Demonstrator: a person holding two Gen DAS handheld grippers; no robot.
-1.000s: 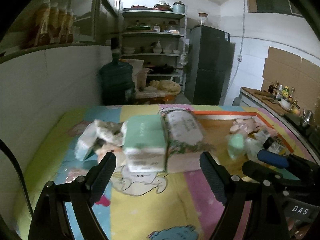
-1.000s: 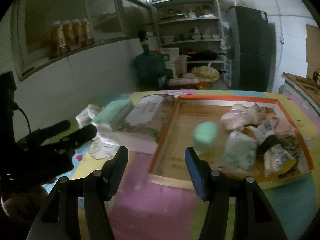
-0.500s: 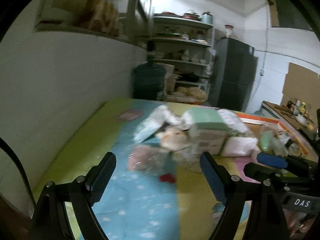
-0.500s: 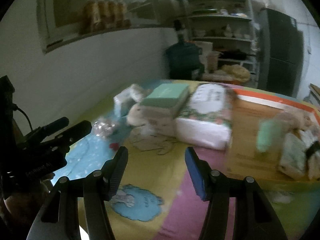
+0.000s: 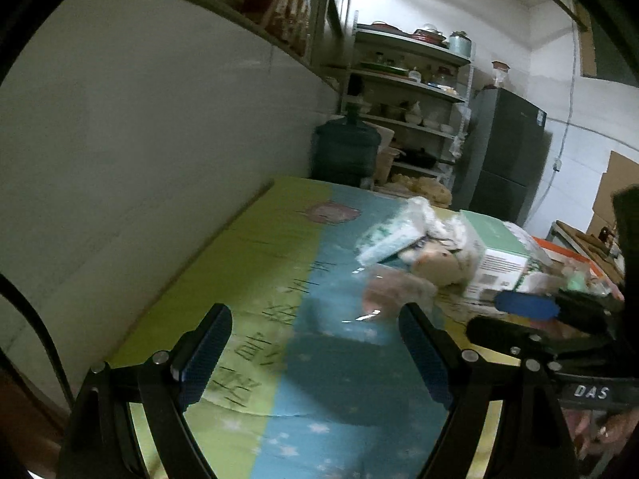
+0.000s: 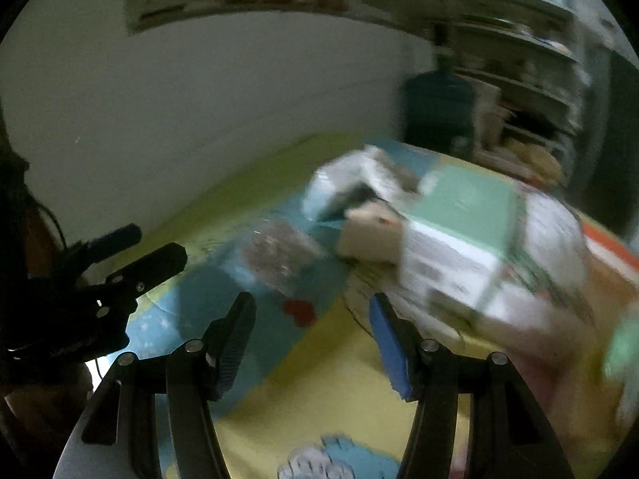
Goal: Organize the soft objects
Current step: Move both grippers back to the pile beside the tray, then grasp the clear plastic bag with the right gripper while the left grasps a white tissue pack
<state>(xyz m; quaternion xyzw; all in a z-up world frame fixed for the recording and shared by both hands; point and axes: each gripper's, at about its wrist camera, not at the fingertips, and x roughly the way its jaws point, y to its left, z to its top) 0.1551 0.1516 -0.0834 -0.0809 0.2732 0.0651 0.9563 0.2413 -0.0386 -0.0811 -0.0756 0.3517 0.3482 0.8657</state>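
Soft packs lie heaped on a colourful mat (image 5: 279, 263): a clear crinkly bag (image 5: 393, 291), a beige plush toy (image 5: 435, 265), a white-green tissue pack (image 5: 393, 235) and a mint-topped box (image 5: 499, 249). My left gripper (image 5: 315, 343) is open and empty over the mat, left of the heap. My right gripper (image 6: 311, 339) is open and empty, near the clear bag (image 6: 279, 257); the plush toy (image 6: 373, 233) and mint-topped box (image 6: 463, 219) lie beyond. This view is blurred.
A white wall (image 5: 139, 139) borders the mat on the left. An orange-rimmed tray (image 5: 575, 253) sits at the right. A water jug (image 5: 345, 151), shelves (image 5: 411, 92) and a dark fridge (image 5: 503, 155) stand behind the table.
Both grippers have swung left, away from the orange tray toward the heap and the wall side of the mat. Both stay open and empty.
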